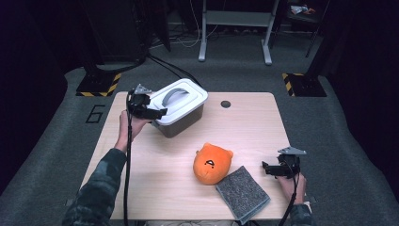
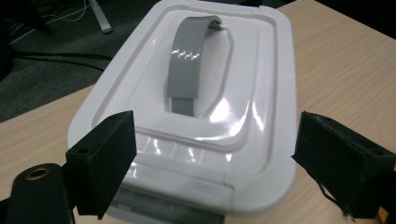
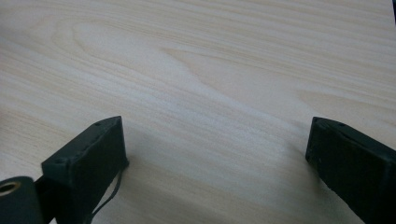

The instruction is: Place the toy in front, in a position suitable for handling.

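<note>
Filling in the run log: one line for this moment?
left claw: open at lidded white box | right claw: open over table | orange plush: untouched

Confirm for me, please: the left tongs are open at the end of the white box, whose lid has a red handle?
Not quite: the handle on the lid is grey, not red, as the left gripper view shows. The left tongs are indeed open at the end of the white box.

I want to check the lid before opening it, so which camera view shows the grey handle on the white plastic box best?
The left gripper view: the grey handle lies close and sharp on the white plastic lid, beyond the open left gripper. The high view shows the handle small and far off. The right gripper view faces bare light wooden table.
</note>
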Demonstrator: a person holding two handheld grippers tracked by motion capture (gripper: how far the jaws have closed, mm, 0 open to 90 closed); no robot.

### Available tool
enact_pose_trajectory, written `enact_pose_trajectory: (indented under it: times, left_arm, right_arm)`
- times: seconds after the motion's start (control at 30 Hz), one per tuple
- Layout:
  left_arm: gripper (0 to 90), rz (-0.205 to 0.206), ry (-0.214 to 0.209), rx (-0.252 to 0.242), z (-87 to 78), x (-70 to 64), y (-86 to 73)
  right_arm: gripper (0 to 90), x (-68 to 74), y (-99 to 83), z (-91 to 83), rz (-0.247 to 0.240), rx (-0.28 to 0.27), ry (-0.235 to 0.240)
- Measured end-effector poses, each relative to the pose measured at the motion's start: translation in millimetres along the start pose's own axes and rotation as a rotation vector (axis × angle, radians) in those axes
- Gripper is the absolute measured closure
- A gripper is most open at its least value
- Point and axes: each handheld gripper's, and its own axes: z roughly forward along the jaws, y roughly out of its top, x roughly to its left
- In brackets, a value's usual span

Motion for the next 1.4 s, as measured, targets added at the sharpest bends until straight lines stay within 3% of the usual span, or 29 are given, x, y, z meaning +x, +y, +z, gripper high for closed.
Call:
enact_pose_trajectory:
  times: [0.23, 0.4, 0.5, 0.7, 0.9, 1.1, 1.2, 1.27, 1.4]
  left_arm:
    - [8.1, 0.017, -0.017, -0.015, -21.1, -13.8, -31.3]
    - [6.7, 0.005, -0.025, 0.026, -25.1, -22.9, -64.5]
    - [5.9, 0.014, -0.006, 0.058, -23.6, -28.1, -88.8]
    - [3.3, -0.007, 0.018, 0.106, -16.2, -35.3, -134.5]
    - [1.7, 0.000, 0.057, 0.158, -6.6, -43.5, -171.4]
    - [1.6, 0.011, 0.077, 0.154, -3.6, -50.1, -186.5]
    - [1.7, -0.006, 0.071, 0.162, 0.3, -52.0, -193.0]
    - [1.7, -0.028, 0.069, 0.138, 1.7, -52.3, -195.8]
    - [1.8, -0.029, 0.061, 0.148, 0.5, -51.5, -196.2]
  right_arm:
    - [4.2, 0.1, 0.0, 0.0, 0.001, 0.000, -0.001]
    - [4.2, 0.3, -0.1, -0.2, 0.003, 0.001, -0.002]
    - [4.2, 0.0, -0.2, -0.3, -0.001, 0.002, -0.001]
    - [4.1, 0.1, -0.3, -0.3, -0.001, 0.002, -0.002]
    - [4.1, 0.3, -0.2, -0.3, 0.002, 0.002, -0.003]
    - [4.0, 0.2, -0.1, -0.2, 0.003, 0.001, -0.003]
    - [4.1, 0.1, -0.4, -0.5, 0.002, 0.002, -0.003]
    - [4.1, -0.1, -0.1, -0.6, 0.003, 0.004, -0.005]
    - [4.7, 0.6, 0.7, -1.9, 0.005, 0.015, 0.003]
